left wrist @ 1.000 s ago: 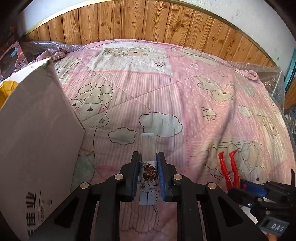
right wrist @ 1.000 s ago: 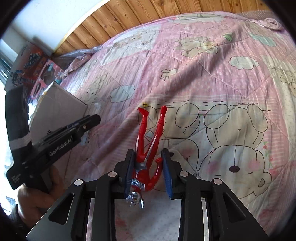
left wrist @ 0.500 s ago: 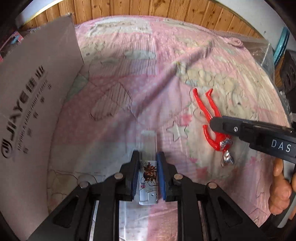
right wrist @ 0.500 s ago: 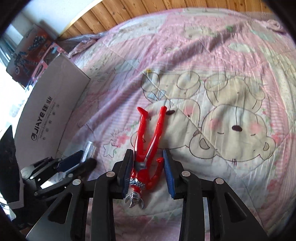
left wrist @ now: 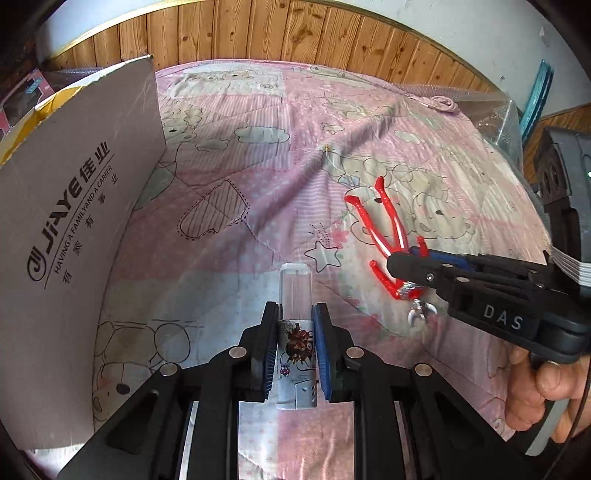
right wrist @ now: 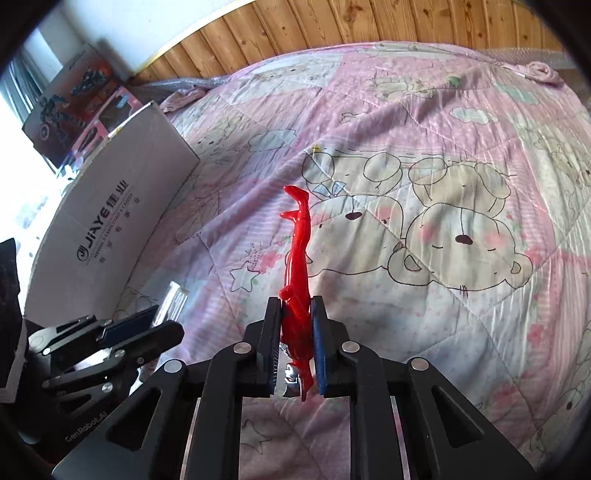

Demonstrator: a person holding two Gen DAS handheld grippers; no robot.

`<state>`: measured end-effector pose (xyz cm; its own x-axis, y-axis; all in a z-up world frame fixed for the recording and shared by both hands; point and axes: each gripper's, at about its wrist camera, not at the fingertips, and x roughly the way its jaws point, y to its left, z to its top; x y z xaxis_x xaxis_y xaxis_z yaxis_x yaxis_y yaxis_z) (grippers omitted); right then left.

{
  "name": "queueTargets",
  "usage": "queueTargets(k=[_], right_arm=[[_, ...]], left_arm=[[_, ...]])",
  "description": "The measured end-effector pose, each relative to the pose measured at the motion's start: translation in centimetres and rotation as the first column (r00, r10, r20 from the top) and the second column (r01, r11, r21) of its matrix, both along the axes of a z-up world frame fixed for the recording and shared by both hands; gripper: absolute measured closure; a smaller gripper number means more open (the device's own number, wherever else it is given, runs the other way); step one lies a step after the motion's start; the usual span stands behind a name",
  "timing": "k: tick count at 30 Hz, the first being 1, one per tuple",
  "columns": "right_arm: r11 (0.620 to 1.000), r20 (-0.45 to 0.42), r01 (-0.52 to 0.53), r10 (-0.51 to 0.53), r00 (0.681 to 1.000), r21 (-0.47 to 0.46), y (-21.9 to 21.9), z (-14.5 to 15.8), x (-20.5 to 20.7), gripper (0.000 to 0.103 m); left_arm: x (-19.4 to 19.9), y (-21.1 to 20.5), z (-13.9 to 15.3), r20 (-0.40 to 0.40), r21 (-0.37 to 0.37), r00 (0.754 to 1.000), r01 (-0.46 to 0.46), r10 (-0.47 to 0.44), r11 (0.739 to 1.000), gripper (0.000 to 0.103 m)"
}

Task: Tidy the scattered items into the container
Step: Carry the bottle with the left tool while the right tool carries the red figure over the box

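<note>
Sunlight falls across a pink quilt (left wrist: 258,177) printed with bears and clouds, spread over a bed that backs onto a wooden plank wall (left wrist: 295,33). At the left of the left wrist view stands a cardboard box (left wrist: 74,229), its grey side marked "JiAYE", upright on the quilt. The left gripper (left wrist: 295,343) is clenched on a clear plastic tube (left wrist: 297,332) with a printed label, the tube pointing forward between the pads and held above the quilt, near the box wall. To its right the right gripper (right wrist: 295,339) is clamped on a red action figure (right wrist: 299,266) around the torso; the figure's legs point away from the gripper and its silver head hangs down behind the pads. In the left wrist view the same figure (left wrist: 388,236) shows with its legs spread, lifted off the quilt, and a hand (left wrist: 543,391) grips the black handle marked "DAS". In the right wrist view the box (right wrist: 110,236) sits well to the left, with the left gripper (right wrist: 147,328) and the tube (right wrist: 171,302) between it and the figure.
</note>
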<state>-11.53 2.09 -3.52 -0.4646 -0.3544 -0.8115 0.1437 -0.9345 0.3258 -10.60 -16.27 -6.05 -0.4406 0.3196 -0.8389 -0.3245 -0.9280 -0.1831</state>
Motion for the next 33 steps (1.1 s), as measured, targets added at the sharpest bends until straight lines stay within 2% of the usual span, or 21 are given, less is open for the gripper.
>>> queueTargets(k=[5,10,18,23,33], right_arm=[[1.000,0.009,0.009,-0.009,1.000,-0.005,0.1,0.1,0.5,0.087],[0.997,-0.002,0.032,-0.032,0.999,-0.068,0.9,1.3,1.6,0.087],[0.992,-0.015,0.044,-0.046,0.999,-0.114,1.4,2.4,3.4,0.087],[0.992,-0.024,0.045,-0.048,0.999,-0.120,1.6,2.8,4.5,0.087],[0.993,-0.028,0.035,-0.039,0.999,-0.113,1.2,2.9,6.3,0.087]], left_arm=[[1.2,0.2,1.2,-0.007,0.017,1.000,-0.003,0.003,1.000,0.083],[2.6,0.1,2.5,-0.023,0.025,1.000,-0.006,0.006,1.000,0.083],[4.5,0.9,4.2,-0.056,-0.006,0.998,0.001,-0.002,1.000,0.083],[5.3,0.8,4.4,-0.052,-0.055,0.998,-0.030,0.027,0.998,0.083],[6.9,0.8,5.4,-0.073,-0.049,0.997,-0.027,0.024,0.998,0.083]])
